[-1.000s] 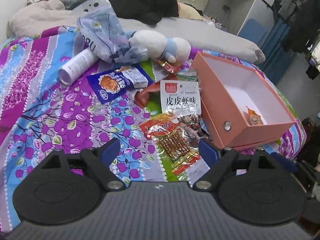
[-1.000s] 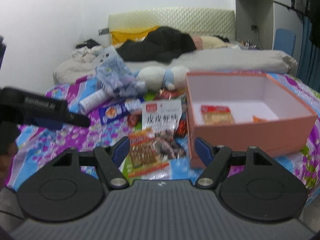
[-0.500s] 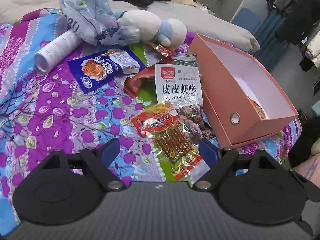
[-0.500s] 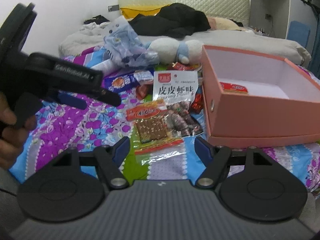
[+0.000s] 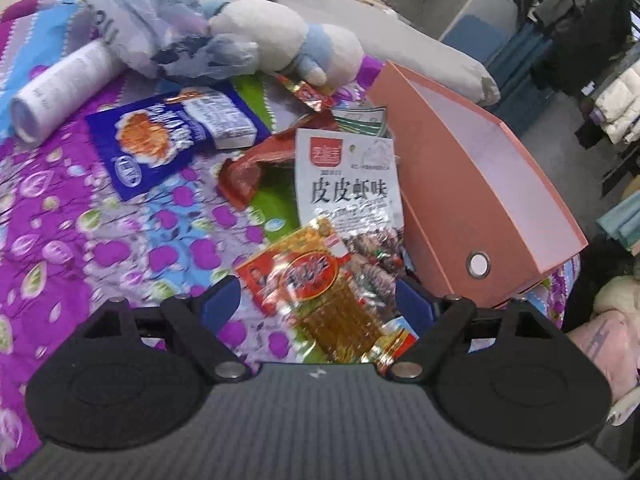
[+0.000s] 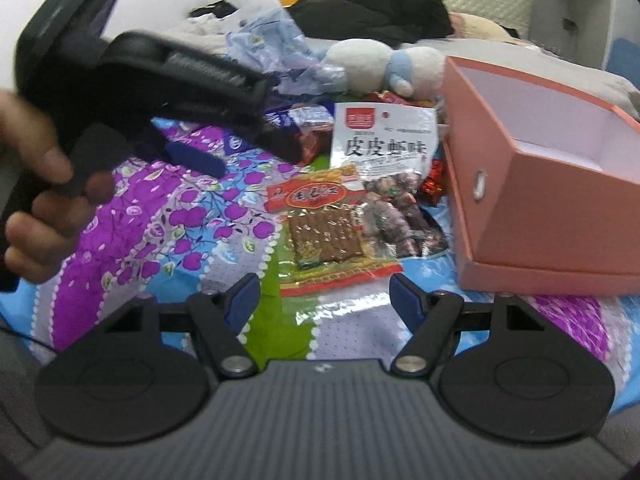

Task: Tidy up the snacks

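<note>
The left wrist view looks down close over the red snack packet (image 5: pixel 316 280) just ahead of its tool. The right wrist view sits lower and farther back, facing the headboard. Both share that packet (image 6: pixel 320 208), the white packet (image 5: pixel 348 184) and the pink box (image 6: pixel 540 184).

L gripper (image 5: pixel 318 304), black two-finger tool w/ blue-padded fingertips (image 5: pixel 222 300): jaws spread wide, nothing between the pads, pointing fwd and down. In R wrist view it comes in from the left, gripped by the person's bare left hand (image 6: pixel 38 200), fingers wrapped round the black handle, blue tips angled down to the right. R gripper (image 6: pixel 324 294), same black build w/ blue pads (image 6: pixel 244 294): jaws also wide apart, holding nothing, held low and level.
</note>
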`<control>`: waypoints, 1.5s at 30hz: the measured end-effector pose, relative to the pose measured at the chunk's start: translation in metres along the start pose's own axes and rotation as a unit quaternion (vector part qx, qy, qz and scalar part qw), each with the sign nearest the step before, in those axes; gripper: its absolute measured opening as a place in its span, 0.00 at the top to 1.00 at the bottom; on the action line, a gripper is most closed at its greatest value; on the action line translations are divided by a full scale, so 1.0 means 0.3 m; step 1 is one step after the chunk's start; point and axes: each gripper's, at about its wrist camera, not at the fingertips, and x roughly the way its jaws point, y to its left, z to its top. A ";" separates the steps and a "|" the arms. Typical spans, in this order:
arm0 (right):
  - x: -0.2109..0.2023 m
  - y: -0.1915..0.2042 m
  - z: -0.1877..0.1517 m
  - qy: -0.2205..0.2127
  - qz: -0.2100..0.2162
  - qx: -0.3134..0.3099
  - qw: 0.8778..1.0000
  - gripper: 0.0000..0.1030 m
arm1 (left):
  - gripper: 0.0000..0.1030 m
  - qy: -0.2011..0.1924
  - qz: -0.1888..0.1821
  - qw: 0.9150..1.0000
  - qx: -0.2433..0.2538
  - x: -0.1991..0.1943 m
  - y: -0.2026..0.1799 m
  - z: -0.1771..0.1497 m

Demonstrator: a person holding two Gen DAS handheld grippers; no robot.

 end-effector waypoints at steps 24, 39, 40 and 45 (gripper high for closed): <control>0.259 -0.013 0.076 0.029 0.030 -0.062 0.997 0.13 | 0.15 0.060 -0.025 0.996 0.059 0.389 -0.029 0.197; 0.258 0.027 0.099 0.043 0.067 -0.096 0.992 0.32 | 0.95 0.043 -0.026 0.998 0.030 0.364 -0.006 0.220; 0.250 0.032 0.097 0.044 0.069 -0.093 0.992 0.32 | 0.96 0.040 -0.028 0.998 0.027 0.353 -0.009 0.219; 0.197 0.046 0.086 0.043 0.076 -0.100 0.991 0.33 | 0.99 0.018 -0.028 0.999 0.029 0.262 -0.032 0.215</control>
